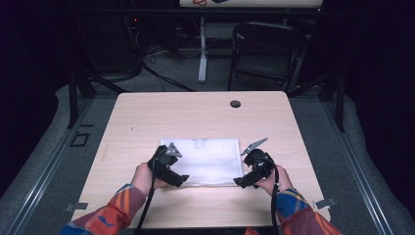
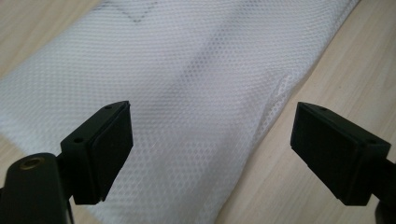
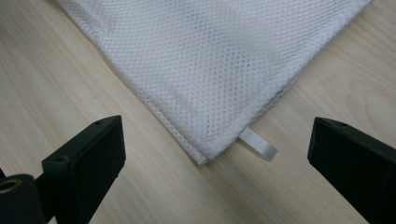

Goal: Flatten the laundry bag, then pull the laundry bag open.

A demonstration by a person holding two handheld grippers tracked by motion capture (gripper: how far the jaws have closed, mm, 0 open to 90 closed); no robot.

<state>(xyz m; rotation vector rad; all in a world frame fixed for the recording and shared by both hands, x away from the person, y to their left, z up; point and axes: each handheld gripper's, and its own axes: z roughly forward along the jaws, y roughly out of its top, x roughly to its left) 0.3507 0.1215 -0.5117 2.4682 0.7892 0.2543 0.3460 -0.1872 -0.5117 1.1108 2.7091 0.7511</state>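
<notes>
A white mesh cloth (image 1: 208, 161) lies flat on the light wooden table (image 1: 195, 112), near its front middle. My left gripper (image 1: 180, 179) hangs over the cloth's near left corner; in the left gripper view the mesh (image 2: 187, 93) runs under the open jaws of this gripper (image 2: 212, 126), which hold nothing. My right gripper (image 1: 241, 182) is at the near right corner. In the right gripper view that corner (image 3: 205, 116), with a small white tab (image 3: 258, 143) sticking out, lies below and between the wide-open jaws of the right gripper (image 3: 217, 140), untouched.
A round cable hole (image 1: 235, 104) sits near the table's far edge. Behind the table stand a dark folding chair (image 1: 264, 49) and the white leg of another desk (image 1: 202, 49). Bare wood surrounds the cloth on all sides.
</notes>
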